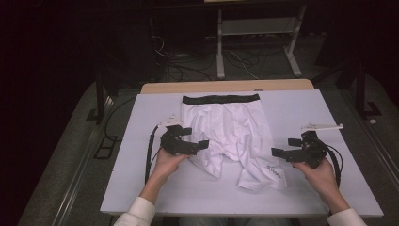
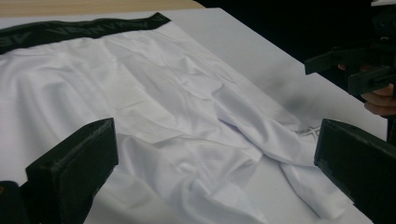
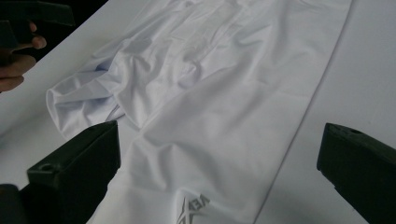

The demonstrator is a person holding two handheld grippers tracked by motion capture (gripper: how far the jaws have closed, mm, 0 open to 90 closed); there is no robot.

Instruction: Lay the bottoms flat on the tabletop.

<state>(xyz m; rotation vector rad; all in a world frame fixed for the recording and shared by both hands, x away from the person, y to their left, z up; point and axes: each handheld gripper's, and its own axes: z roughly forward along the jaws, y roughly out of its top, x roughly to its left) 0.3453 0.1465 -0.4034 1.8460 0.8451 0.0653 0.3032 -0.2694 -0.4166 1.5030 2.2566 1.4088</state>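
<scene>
White boxer shorts (image 1: pixel 226 127) with a black waistband (image 1: pixel 221 99) lie rumpled on the white board (image 1: pixel 141 183), waistband at the far side and legs toward me. My left gripper (image 1: pixel 194 137) is open at the left leg's edge, its jaws pointing right. My right gripper (image 1: pixel 285 147) is open just right of the right leg, jaws pointing left. In the left gripper view the left gripper (image 2: pixel 215 161) frames the creased shorts (image 2: pixel 163 93), with the right gripper (image 2: pixel 359 67) farther off. In the right gripper view the right gripper (image 3: pixel 217 161) stands over the leg with a grey logo (image 3: pixel 191 207).
A wooden table edge (image 1: pixel 226 86) shows behind the board. Beyond it, on the dark floor, are a metal stand (image 1: pixel 220 47) and loose cables (image 1: pixel 188 61). Bare board (image 1: pixel 329 108) lies on both sides of the shorts and along the near edge.
</scene>
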